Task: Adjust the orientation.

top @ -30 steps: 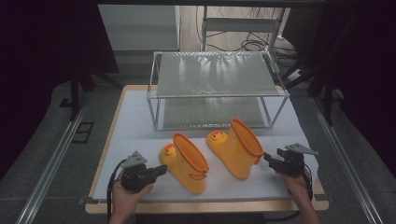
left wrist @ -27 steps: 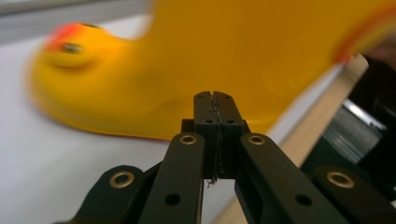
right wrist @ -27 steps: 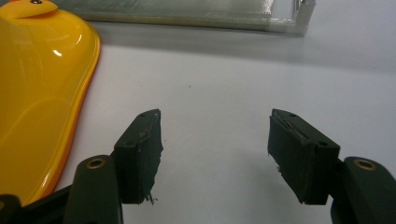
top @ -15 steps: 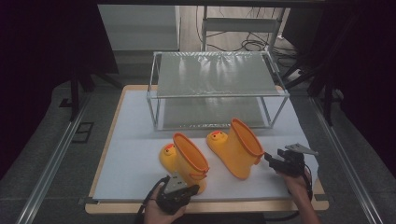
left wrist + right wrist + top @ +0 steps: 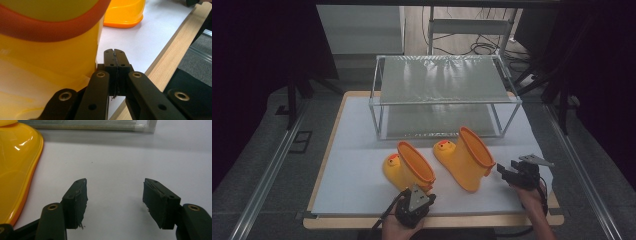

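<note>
Where boots [image 5: 437,162] stand, white sheet [image 5: 357,165], dim room.

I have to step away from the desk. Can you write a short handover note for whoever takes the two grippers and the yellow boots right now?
Left gripper: shut, empty, beside the heel of the left boot.
Right gripper: open, empty, by the sole of the right boot.
Both boots lie tipped on the white mat, in front of the wire rack.
Done: nothing gripped or racked yet.
Left, probably: grasp each boot and shelve it.
</note>
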`<state>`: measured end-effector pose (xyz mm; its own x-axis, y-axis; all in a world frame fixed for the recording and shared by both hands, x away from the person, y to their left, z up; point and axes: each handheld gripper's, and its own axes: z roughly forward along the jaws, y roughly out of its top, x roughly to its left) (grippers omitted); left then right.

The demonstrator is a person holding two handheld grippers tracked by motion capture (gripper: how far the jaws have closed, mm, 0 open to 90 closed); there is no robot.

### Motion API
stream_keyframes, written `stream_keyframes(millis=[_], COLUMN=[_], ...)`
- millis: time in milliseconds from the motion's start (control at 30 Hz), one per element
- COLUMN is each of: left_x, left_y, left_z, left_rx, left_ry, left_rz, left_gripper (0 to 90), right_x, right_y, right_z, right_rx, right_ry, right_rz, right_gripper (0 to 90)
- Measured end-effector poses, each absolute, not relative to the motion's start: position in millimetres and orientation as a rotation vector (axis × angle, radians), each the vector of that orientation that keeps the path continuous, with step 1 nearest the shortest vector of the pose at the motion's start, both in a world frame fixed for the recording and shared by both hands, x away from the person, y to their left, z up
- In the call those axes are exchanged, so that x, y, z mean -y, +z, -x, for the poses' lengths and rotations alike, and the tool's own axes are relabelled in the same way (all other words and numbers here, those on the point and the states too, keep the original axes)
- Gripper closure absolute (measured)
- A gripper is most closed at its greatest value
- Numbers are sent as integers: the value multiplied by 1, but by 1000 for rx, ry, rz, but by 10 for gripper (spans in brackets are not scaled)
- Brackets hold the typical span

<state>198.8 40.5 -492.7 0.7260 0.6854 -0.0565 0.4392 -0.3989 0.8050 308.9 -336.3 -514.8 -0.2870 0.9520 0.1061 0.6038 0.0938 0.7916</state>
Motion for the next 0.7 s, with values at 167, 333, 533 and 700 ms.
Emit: stream_keyframes(millis=[167,333,533,700], left_x=[-61,-80,-100,-131], left_y=[-494,-493,-493,-494], left_z=[-198,-193,-192,-194], left_rx=[-886,-924,-969,-1051], left_ry=[311,304,297,288], left_rz=[-2032,-2013,-1985,-1931], left_gripper=[900,900,900,900], right_x=[337,336,337,338], right_y=[-514,-515,-514,-513], right_z=[-309,-309,-309,-309], right_rx=[-1931,-1941,-1928,-1918], right_ry=[1066,1059,1058,1064], right_rz=[-1530,-1524,-1526,-1524], right_gripper=[369,370,381,385])
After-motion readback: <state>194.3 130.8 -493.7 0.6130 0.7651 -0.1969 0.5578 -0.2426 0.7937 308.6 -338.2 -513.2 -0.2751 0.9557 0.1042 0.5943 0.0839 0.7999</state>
